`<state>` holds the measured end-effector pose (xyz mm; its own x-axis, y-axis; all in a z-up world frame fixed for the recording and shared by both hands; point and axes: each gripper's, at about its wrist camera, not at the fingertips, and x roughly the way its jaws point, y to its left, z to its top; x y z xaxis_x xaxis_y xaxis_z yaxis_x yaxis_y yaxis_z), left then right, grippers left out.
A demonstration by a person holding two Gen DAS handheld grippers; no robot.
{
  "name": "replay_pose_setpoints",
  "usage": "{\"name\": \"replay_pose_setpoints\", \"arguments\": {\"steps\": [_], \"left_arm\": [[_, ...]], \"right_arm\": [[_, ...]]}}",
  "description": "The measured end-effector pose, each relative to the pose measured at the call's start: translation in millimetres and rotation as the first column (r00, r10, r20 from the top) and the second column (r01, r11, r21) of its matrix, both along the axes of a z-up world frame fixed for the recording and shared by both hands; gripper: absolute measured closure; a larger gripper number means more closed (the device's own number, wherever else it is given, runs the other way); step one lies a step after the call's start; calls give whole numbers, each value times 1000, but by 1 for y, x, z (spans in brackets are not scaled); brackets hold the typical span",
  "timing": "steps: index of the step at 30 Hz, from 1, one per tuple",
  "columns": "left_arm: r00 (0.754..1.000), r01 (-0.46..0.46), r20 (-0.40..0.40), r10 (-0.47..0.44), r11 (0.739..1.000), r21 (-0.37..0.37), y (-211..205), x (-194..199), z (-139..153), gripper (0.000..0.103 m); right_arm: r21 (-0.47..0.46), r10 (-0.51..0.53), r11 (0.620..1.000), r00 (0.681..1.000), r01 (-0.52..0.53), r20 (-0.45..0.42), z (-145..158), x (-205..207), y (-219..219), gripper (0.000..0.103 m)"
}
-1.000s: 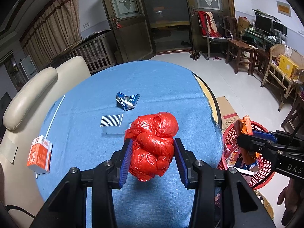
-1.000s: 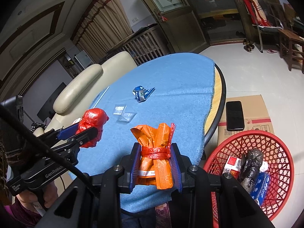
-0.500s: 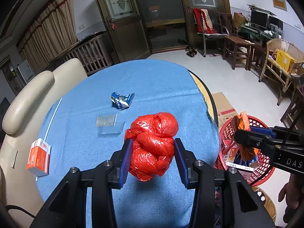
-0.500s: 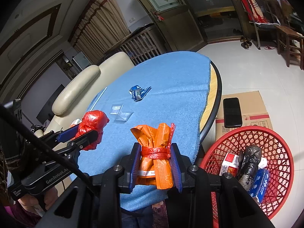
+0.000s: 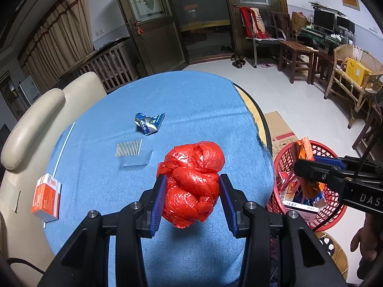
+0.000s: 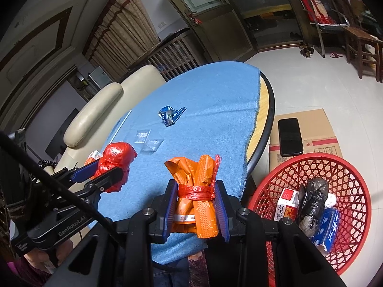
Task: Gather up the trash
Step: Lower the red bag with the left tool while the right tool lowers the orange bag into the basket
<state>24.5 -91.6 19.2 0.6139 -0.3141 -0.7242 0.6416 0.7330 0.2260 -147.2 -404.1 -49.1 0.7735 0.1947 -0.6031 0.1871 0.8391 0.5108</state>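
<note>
1. The left gripper [image 5: 192, 197] held a knotted red plastic bag [image 5: 192, 184] between its blue fingers [image 5: 159, 201], which were closed narrowly on the bag's sides.
2. The red bag hung above the near part of the table [image 5: 191, 110], which was covered by a blue cloth.
3. The right gripper [image 6: 195, 211] held an orange wrapper bundle [image 6: 196, 191], tied round the middle with a red strip, between its fingers [image 6: 219, 211], which pressed on both sides of it.
4. The orange bundle stood upright in the fingers, just off the near right edge of the table and left of the red basket [image 6: 354, 181] on the floor.
5. The basket held a red and white box [image 6: 288, 203], a black bag [image 6: 311, 203] and a blue packet [image 6: 329, 227].
6. A crumpled blue wrapper [image 5: 149, 123], a clear plastic piece [image 5: 136, 160] beside a row of thin metal pins [image 5: 128, 148], and an orange and white carton [image 5: 46, 197] lay on the cloth.
7. A cardboard box [image 6: 316, 129] stood beyond the basket, with a black phone [image 6: 289, 136] lying on top.
8. A cream chair [image 5: 31, 124] stood at the left side of the table.
</note>
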Motion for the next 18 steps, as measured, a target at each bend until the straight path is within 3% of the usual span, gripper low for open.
{"name": "replay_pose_setpoints", "arguments": {"steps": [18], "left_arm": [[1000,26,-6,-26,999,30,-12,-4,-7,57]], "right_arm": [[29,-27,999,1000,27,-6,-7,-6,-11,69]]}}
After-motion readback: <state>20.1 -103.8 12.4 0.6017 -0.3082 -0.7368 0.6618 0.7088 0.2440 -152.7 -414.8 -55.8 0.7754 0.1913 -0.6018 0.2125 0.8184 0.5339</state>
